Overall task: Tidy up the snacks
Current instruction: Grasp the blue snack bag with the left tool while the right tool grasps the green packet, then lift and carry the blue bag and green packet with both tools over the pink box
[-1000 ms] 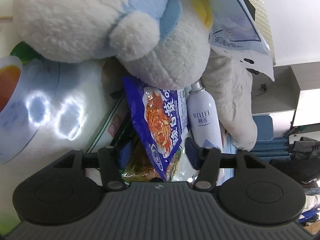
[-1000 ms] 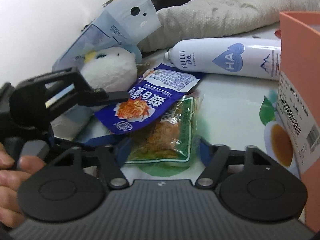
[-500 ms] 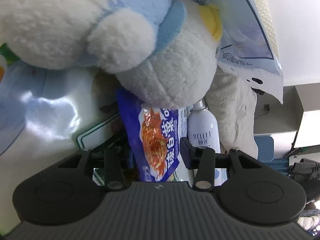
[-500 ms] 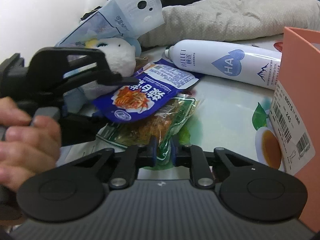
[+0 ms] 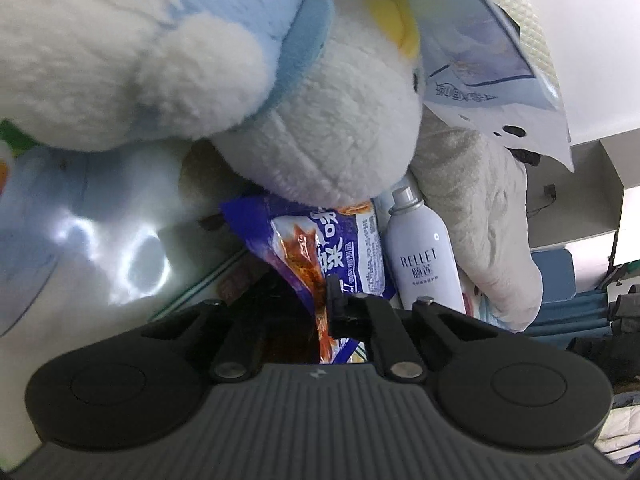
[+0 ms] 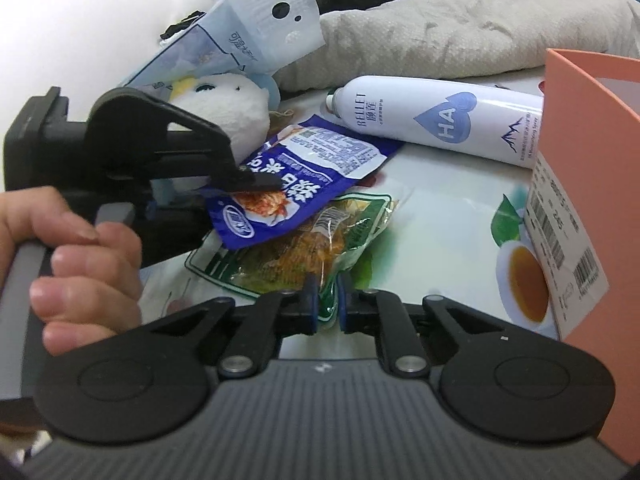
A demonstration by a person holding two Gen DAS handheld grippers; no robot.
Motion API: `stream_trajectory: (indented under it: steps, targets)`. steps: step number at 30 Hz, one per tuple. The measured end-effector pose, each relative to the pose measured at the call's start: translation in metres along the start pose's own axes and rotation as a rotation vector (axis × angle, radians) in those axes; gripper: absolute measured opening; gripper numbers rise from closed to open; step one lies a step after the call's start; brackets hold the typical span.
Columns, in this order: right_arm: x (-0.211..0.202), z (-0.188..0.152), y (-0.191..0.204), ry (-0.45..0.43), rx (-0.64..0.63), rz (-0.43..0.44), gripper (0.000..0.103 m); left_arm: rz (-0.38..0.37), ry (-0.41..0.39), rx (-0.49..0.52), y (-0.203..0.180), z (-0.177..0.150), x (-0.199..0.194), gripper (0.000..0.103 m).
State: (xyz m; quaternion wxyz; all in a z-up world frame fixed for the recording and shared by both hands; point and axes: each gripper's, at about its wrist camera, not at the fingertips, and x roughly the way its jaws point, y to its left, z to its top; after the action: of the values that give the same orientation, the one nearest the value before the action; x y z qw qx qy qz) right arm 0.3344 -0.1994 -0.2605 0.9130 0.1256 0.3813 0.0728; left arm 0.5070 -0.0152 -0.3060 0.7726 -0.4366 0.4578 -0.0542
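In the left wrist view, close under a big white and blue plush toy (image 5: 224, 80) — the left gripper (image 5: 326, 312) is closing, its fingers (image 5: 334, 296) pinching the near edge of the blue snack packet (image 5: 328, 248). The packet's far end is tucked beneath the toy's rounded body. A white spray can (image 5: 424, 256) lies just beside the packet on its right, with a grey blanket (image 5: 480, 208) behind it. Glare on the glossy worktop (image 5: 100, 248) to the left.

In the right wrist view, low over the worktop (image 6: 440, 208) — the right gripper (image 6: 329, 300) is closing too, fingers (image 6: 310, 300) clamped on the near edge of the green snack packet (image 6: 304, 252), which lies flat. The blue snack packet (image 6: 304, 172) overlaps its far end, with the left gripper (image 6: 256, 180) on it and a hand (image 6: 76, 264) on that tool's handle. The spray can (image 6: 440, 120) lies on its side beyond. An open orange box (image 6: 592, 184) stands at the right edge, near the green packet but apart from it.

Step, as I judge it: both packets just gripped, neither yet lifted. Likely next — raise each packet and carry it toward the box; the blue one must slide clear of the toy first, and the two packets need separating so one does not drag the other.
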Motion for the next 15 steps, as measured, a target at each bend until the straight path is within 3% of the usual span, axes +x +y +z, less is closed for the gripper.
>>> stream_trajectory:
  steps: [15]
  targets:
    - [-0.057,-0.036,0.009,0.002,-0.071,-0.065,0.011,-0.012,-0.042,0.106,-0.001,-0.047,-0.083,0.003]
